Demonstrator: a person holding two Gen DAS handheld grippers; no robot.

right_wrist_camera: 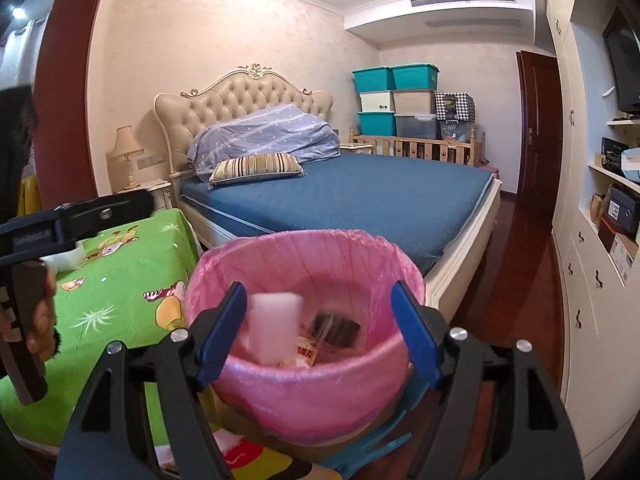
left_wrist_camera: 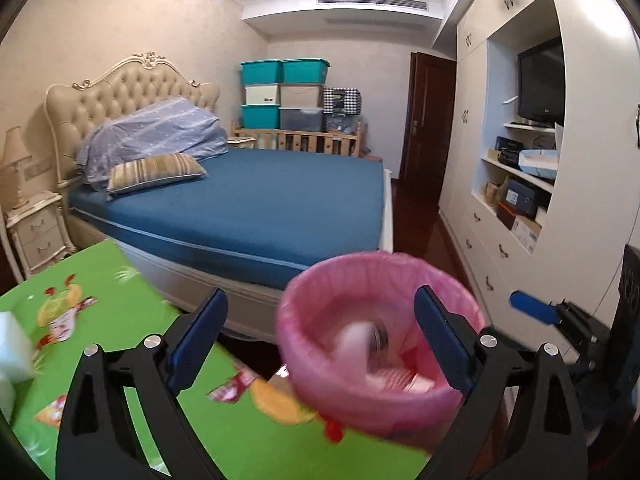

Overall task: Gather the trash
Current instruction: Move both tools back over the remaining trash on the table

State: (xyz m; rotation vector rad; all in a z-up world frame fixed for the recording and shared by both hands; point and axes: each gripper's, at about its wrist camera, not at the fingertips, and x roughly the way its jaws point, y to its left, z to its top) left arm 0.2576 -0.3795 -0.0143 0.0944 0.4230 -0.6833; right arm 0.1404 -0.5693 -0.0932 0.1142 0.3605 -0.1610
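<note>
With both the left gripper (left_wrist_camera: 320, 340) and right gripper (right_wrist_camera: 316, 330) open over the pink-lined bin (right_wrist_camera: 304, 384) at 6 o'clock, the falling white sponge (right_wrist_camera: 274, 328) and wrappers could be bounced out onto the green worktop (left_wrist_camera: 100, 320).

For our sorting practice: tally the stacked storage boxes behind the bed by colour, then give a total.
Teal boxes: 3
Cream or beige boxes: 2
Grey see-through boxes: 1
Total: 6
</note>
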